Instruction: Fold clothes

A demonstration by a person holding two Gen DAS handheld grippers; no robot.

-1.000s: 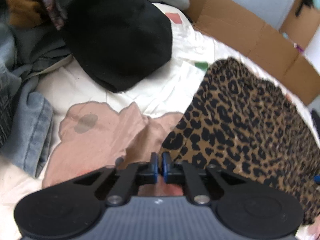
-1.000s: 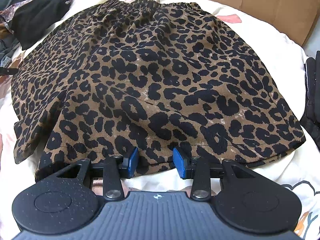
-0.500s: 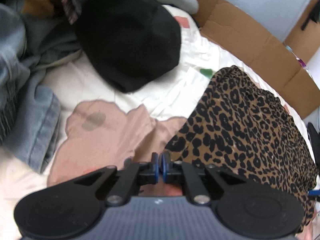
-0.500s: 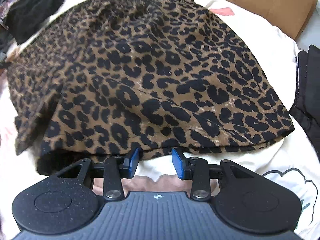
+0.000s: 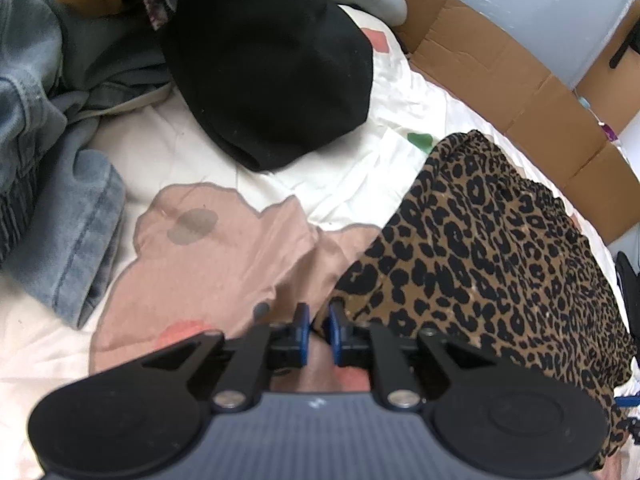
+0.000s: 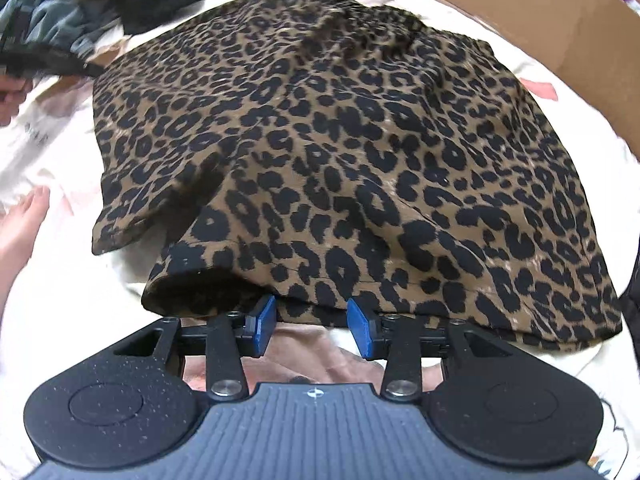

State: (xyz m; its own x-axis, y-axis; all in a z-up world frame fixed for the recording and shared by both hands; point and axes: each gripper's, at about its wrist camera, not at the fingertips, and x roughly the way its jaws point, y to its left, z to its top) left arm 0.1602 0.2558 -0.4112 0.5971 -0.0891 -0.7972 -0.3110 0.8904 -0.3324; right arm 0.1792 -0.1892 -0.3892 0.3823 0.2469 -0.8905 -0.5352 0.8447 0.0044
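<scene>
Leopard-print skirt before right hand-held gripper

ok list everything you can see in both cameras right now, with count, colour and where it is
skirt: 1, leopard print brown and black, spread on the bed in front of both grippers
black garment: 1, black, on the bed beyond the left gripper
jeans: 1, light blue denim, left edge of the left wrist view
clothes pile: several, grey, blue and mustard, far left, count unclear
bedsheet: 1, cream with pink and green patches, under everything
cardboard: flattened pieces, brown, along the far edge of the bed
hand: 1, bare, left edge of the right wrist view
left gripper: 1, black with blue pads, jaws nearly together at the skirt's corner
right gripper: 1, black with blue pads, jaws apart at the skirt's near hem
</scene>
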